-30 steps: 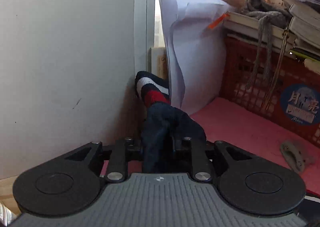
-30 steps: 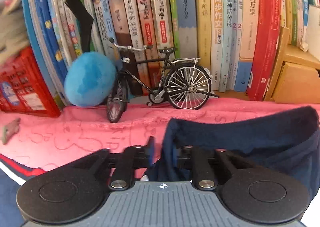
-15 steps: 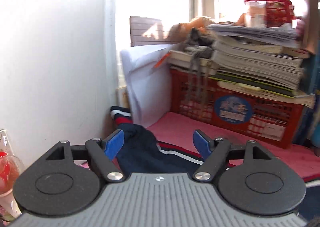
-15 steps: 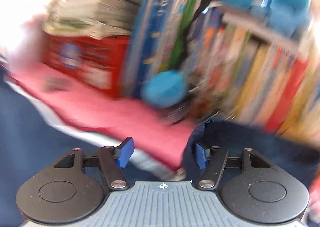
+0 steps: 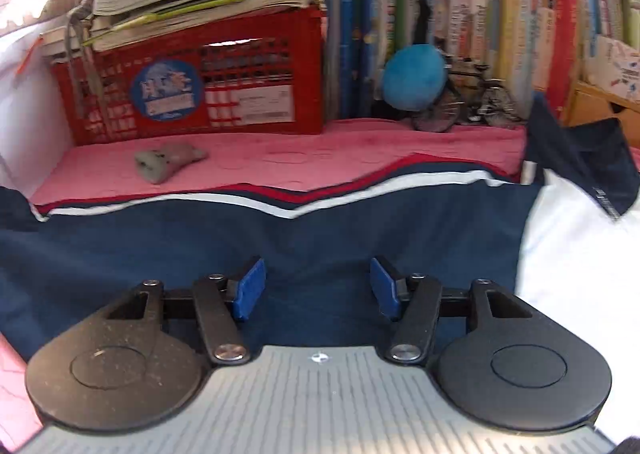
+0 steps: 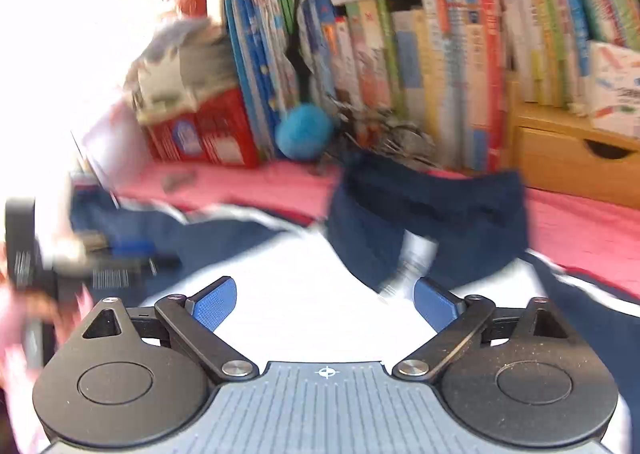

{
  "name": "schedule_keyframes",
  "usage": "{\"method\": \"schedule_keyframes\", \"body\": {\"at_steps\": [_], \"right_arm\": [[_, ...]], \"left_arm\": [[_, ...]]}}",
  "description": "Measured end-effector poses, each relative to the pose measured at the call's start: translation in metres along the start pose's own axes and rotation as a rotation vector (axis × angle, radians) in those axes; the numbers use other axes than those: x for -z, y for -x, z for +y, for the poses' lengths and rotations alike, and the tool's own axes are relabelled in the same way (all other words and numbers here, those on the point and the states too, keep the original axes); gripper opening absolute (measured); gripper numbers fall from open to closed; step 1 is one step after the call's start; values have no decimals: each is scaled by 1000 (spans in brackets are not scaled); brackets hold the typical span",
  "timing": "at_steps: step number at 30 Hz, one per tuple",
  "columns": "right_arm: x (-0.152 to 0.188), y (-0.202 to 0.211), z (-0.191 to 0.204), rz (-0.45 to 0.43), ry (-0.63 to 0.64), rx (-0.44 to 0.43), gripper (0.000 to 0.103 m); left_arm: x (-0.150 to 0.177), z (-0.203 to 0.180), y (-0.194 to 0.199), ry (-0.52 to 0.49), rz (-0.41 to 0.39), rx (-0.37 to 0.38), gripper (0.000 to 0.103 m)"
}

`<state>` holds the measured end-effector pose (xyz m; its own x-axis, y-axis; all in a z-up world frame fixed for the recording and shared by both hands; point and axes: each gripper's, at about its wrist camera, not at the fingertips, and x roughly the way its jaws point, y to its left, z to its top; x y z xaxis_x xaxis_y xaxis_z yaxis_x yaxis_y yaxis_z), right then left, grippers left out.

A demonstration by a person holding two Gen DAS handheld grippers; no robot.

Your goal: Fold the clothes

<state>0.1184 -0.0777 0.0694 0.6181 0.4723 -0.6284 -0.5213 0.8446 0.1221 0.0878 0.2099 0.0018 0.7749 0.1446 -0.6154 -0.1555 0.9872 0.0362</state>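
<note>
Moved: both grippers have let go. A second ago each was clamped on a bunch of navy cloth; half a second ago the jaws were already apart; now both are backed off and aimed down the length of the garment.
Left gripper (image 5: 316, 288): jaws wide apart, nothing between the blue pads, hanging over the navy panel.
Right gripper (image 6: 325, 300): jaws wide apart, empty, over the white panel; heavy motion blur in this view, so it reads as mid-swing.
Garment (image 5: 280, 242): navy and white top with a red-and-white stripe edge (image 5: 256, 199), spread on the pink cloth (image 5: 280, 151) that covers the tabletop, on the near side of the red crate (image 5: 192, 81).
Lie: stripe edge runs roughly straight, parallel to the crate front; navy panel looks flat with few wrinkles.
Loose end: dark navy flap (image 6: 424, 213) to the right of the crate, below the row of books (image 6: 420, 65), folded over onto the white panel, bunched rather than flat.
Other items: small grey toy (image 5: 170, 161) on the pink cloth just in front of the crate, clear of the garment; blue plush ball (image 5: 414, 77) right of the crate.
Meaning: release with cloth lying flat suggests a placed or completed fold stage. Whether more folds remain, cannot tell; the full outline is out of view.
Risk: the bunched flap could spoil a clean edge if left.
</note>
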Motion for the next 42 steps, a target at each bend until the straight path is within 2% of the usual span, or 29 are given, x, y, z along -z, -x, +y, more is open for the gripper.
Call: {"method": "schedule_keyframes", "body": {"at_steps": [1,2,4,5,6,8,9,10,11,12,13,15,18,19,21,25,27,28,31,32,33,35,37,39,42], "right_arm": [[14,7,-13,19,25,51,86],[26,13,-31,45,28,105,82],[48,22,-78,77,-44,212,71],[59,26,-102,91,-85,265,71],[67,35,-127,84,-121,317,73],[82,57,-179,54,-194,443,75],[89,66,-203,47,-241,531,80],[95,76,-227,40,-289,621,82],[106,90,-255,38,-360,758,82],[114,105,-276,38,-419,858,78],[122,119,-290,23,-463,908,74],[140,152,-303,-64,-525,887,75],[164,186,-314,-163,-590,776,78],[171,193,-320,-172,-608,756,78],[180,197,-337,-138,-630,812,77],[193,206,-370,-62,-630,960,77],[193,214,-384,-41,-634,1001,70],[191,214,-385,-21,-627,1026,69],[181,213,-369,8,-566,1084,69],[178,213,-360,8,-536,1096,75],[176,214,-347,-13,-495,1075,81],[169,215,-319,-37,-419,990,85],[163,213,-286,-10,-341,918,86],[158,210,-249,19,-257,854,87],[154,206,-191,40,-152,733,90]], "left_arm": [[-3,13,-3,31,4,-16,49],[-6,22,-6,37,7,-60,45],[-10,29,-12,15,21,-247,51],[-13,33,-13,29,32,-269,60],[-15,37,-14,43,44,-287,60],[-19,36,-8,73,55,-316,57],[-20,33,-4,74,54,-328,56],[-20,25,1,62,42,-309,56],[-21,15,7,50,29,-288,56],[-22,6,13,37,16,-267,56],[-22,-7,20,28,-3,-216,56],[-23,-32,33,2,-31,-102,56],[-24,-72,45,-18,-44,97,60],[-24,-87,44,-19,-31,163,62],[-21,-111,37,-51,-8,195,63],[-13,-112,24,-32,20,108,61],[-9,-112,18,-22,35,64,70],[-7,-112,15,-17,42,42,76],[-4,-109,14,-11,58,-18,73],[-4,-110,21,-25,49,-24,70],[-2,-111,34,-53,24,-12,70],[1,-114,60,-99,-22,25,71],[6,-117,88,-120,-47,84,72],[14,-119,114,-113,-60,134,75],[30,-124,142,-101,-39,209,75]]}}
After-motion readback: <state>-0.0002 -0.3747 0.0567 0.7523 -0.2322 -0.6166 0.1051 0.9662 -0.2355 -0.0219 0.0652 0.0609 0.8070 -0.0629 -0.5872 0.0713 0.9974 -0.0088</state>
